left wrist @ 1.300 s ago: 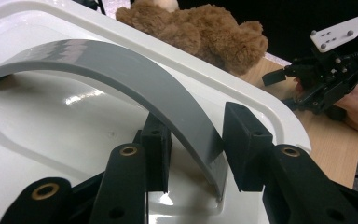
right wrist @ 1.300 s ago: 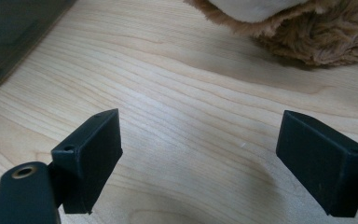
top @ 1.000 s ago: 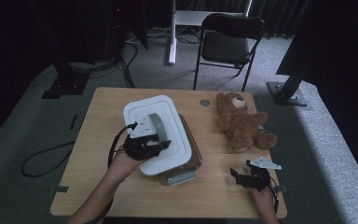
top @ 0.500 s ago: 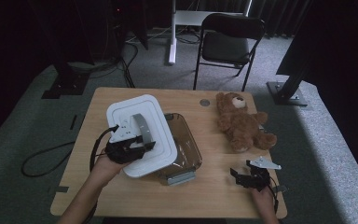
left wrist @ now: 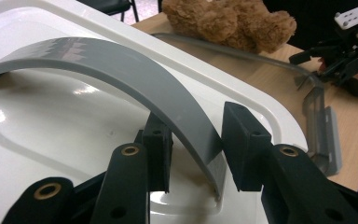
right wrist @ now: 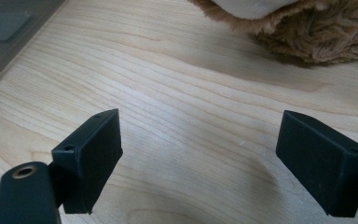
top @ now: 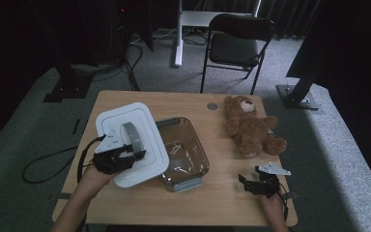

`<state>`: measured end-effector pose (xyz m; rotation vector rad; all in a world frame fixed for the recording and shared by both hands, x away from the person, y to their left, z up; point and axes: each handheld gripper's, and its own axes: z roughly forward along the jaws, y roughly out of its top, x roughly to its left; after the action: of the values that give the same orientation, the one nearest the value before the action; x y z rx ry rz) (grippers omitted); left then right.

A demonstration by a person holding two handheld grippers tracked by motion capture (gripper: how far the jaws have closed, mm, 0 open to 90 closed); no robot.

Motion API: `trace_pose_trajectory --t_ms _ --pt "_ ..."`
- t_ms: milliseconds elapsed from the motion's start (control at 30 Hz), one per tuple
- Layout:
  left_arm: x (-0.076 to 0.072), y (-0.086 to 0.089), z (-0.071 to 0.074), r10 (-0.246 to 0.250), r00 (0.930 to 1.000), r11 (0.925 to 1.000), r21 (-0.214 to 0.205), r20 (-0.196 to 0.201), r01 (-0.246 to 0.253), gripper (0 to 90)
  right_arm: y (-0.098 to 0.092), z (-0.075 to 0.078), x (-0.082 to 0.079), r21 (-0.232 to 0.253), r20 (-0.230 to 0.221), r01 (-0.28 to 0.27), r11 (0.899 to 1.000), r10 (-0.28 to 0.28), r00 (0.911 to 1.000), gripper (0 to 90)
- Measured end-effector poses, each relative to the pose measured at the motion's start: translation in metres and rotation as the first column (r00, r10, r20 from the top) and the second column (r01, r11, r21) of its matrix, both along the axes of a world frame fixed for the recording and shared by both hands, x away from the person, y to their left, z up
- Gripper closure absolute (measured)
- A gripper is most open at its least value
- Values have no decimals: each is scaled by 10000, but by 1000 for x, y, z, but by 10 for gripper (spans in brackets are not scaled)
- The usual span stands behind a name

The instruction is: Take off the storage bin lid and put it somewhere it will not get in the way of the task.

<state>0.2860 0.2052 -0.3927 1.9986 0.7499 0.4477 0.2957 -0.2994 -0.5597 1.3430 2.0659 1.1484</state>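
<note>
Jaws of the left gripper [left wrist: 193, 154] pinch the grey arched handle [left wrist: 121, 70] of a white lid [top: 130, 142], one black pad on each side of the band near its lower end. In the high view the left gripper [top: 121, 157] carries that lid off to the left of a clear plastic container [top: 183, 152], so that the lid's right edge overlaps the container's left rim while most of the container lies uncovered. The lid is tilted, its near corner hanging over the table [top: 174, 101] in front of the person's left hand [top: 94, 176].

The right gripper [top: 258, 182] rests near the table's front right corner, its jaws spread wide with nothing between them; in the right gripper view the pads [right wrist: 88, 156] stand well apart over bare wood. A brown teddy bear [top: 249, 125] lies on the table beyond that gripper, well clear of the container, and its fur shows at the top of the right gripper view [right wrist: 307, 32]. A small round disc [top: 212, 106] sits near the table's far edge, just left of the bear's head
</note>
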Motion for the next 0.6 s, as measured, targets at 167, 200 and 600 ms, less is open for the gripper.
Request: trace_pose_trajectory --t_ms 167,200,600 --pt "-3 13 -5 124 9998 9997 -225 154 -120 649 0 0 0 -8 -20 14 10000 -14 10000 135" --pt "-3 14 -6 143 9998 9997 -210 139 -140 649 0 0 0 -8 -20 14 10000 -14 10000 135" --pt "-9 45 -30 136 9998 9992 -384 129 -131 647 0 0 1 -63 -65 29 10000 -29 10000 135"
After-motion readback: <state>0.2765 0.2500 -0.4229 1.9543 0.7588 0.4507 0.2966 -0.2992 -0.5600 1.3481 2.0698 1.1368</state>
